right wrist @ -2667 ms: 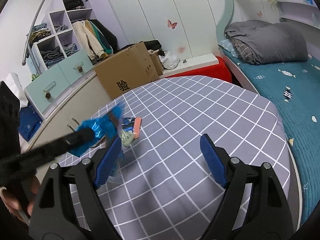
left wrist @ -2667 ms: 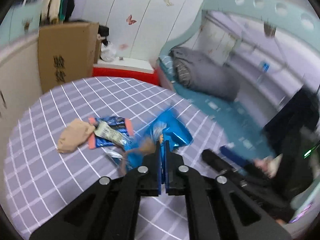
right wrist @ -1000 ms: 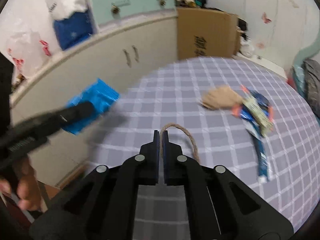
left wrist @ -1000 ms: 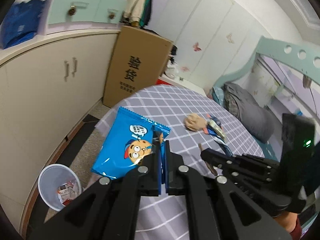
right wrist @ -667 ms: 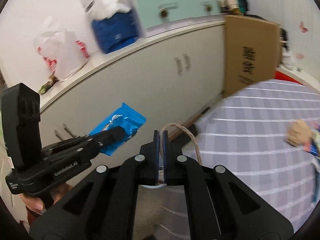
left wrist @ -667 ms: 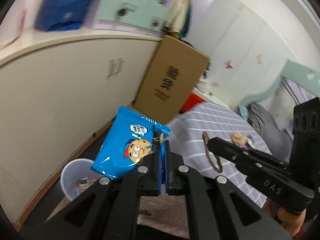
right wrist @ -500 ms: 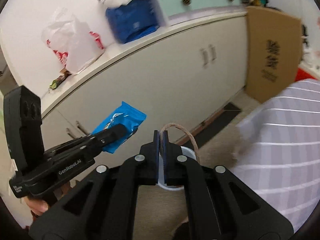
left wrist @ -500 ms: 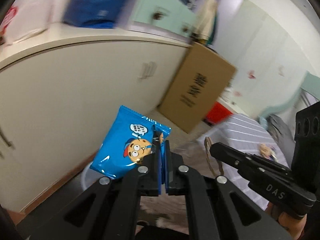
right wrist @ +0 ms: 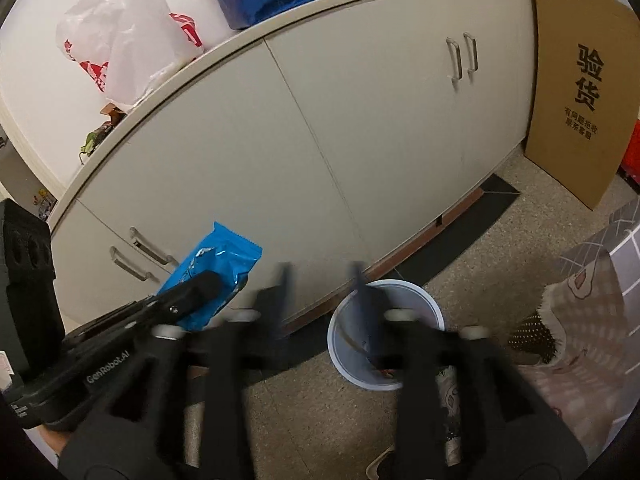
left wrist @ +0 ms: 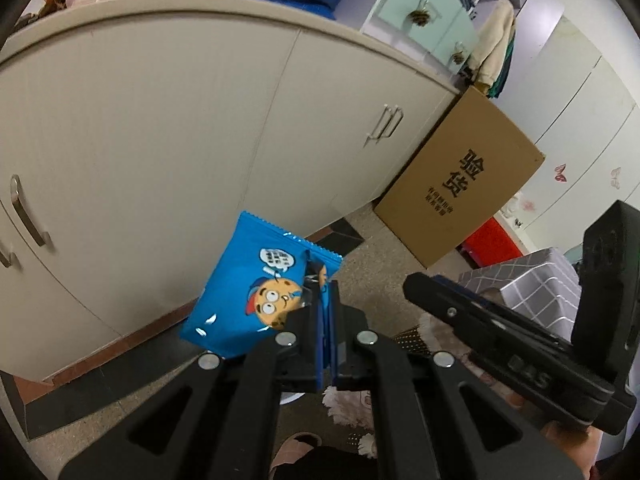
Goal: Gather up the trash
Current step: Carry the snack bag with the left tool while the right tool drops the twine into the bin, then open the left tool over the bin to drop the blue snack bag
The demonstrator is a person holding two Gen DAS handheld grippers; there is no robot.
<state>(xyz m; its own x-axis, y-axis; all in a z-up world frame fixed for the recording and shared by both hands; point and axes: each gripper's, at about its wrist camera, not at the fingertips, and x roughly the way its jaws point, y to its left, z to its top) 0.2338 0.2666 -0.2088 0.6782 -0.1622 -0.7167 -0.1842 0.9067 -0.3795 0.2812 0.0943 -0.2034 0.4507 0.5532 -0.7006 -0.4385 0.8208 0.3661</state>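
My left gripper is shut on a blue cookie snack bag and holds it in the air in front of the cabinets. The bag also shows in the right wrist view, left of my right gripper. My right gripper is open, blurred and empty, just above a small white bin on the floor. A thin brown cord lies inside the bin. In the left wrist view the right gripper shows at the right.
Beige cabinets run along the wall behind the bin. A cardboard box leans at the right. The table's grey checked cloth hangs at the right edge. A patterned mat lies on the speckled floor.
Both grippers swung from the table down toward the floor by the cabinets. My right gripper opened and the brown cord it held is now in the bin. The left still holds the bag.
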